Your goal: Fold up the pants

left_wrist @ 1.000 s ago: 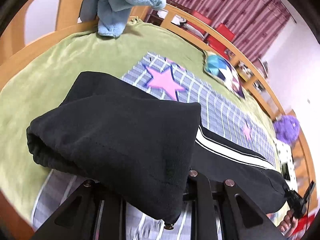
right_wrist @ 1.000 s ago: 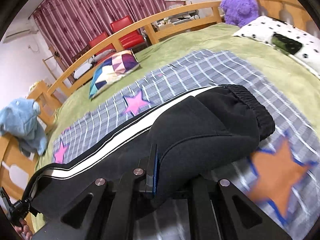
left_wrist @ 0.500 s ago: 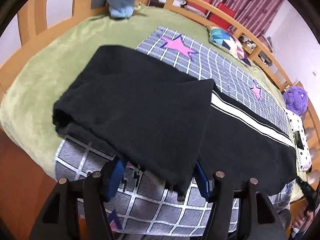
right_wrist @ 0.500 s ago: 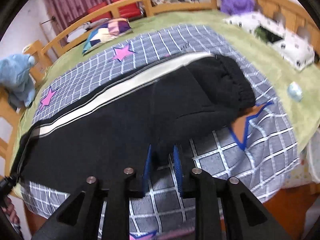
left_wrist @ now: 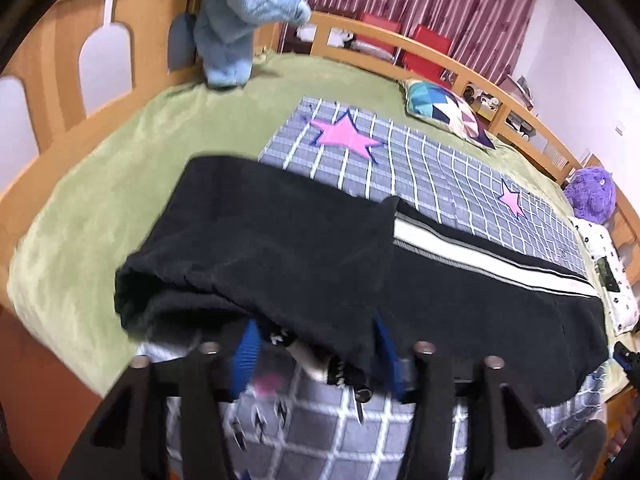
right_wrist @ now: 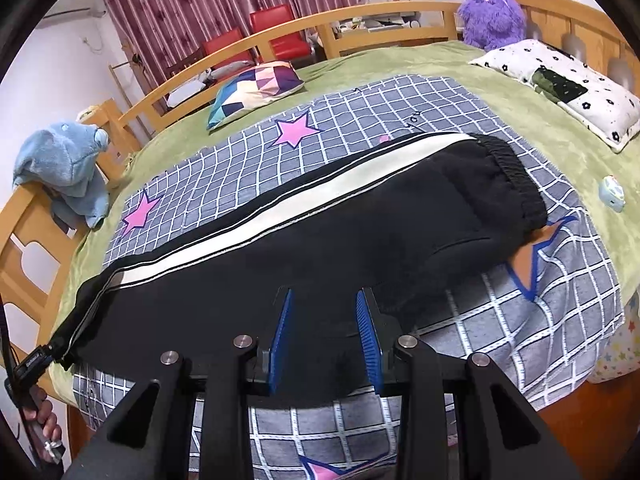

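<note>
On top of the checked blanket [right_wrist: 500,320] one pair of black pants [right_wrist: 320,248] is laid out lengthwise, leg end already doubled over; the left gripper [left_wrist: 316,354] is spread wide around that folded edge, the right gripper [right_wrist: 324,332] is parted with nothing pinched; edges should probably be lined up before another fold is made; two plush toys and two pillows can be counted.
</note>
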`<state>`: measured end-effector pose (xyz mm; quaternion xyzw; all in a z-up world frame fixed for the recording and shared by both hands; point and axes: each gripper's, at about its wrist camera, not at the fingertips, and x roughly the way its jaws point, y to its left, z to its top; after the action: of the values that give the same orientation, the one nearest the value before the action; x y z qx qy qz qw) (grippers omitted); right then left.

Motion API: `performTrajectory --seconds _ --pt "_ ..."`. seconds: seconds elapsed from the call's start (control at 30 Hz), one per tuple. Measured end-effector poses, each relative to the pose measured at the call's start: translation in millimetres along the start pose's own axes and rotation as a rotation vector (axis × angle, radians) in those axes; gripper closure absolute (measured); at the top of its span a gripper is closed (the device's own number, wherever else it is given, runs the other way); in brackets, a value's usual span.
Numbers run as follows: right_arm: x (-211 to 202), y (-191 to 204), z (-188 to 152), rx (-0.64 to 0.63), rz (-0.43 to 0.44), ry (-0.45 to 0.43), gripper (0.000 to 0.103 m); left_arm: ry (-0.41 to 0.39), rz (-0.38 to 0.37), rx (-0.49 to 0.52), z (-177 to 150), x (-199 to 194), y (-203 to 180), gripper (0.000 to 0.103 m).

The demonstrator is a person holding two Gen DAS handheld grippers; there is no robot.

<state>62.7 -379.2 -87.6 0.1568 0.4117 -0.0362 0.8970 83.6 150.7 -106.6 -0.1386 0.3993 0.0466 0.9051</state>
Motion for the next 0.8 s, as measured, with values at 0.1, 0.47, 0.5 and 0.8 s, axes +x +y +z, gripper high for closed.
performTrajectory --seconds 0.1,0.47,0.5,0.8 --pt "8.8 8.8 5.7 -0.011 -0.008 0.011 0.071 -0.013 0.018 0.008 20.9 8.3 5.0 0.070" --pt "47.3 34.3 30.1 -0.031 -0.047 0.058 0.071 -0.004 0.119 -0.146 102.9 51.4 65.9 0.051" --pt "50.0 36.2 30.5 -0.032 -0.048 0.061 0.071 -0.002 0.132 -0.155 105.5 52.0 70.3 0.048" --pt "66.9 51.0 19.9 -0.016 -0.010 0.105 0.070 -0.002 0.173 -0.154 95.7 32.6 88.8 0.042"
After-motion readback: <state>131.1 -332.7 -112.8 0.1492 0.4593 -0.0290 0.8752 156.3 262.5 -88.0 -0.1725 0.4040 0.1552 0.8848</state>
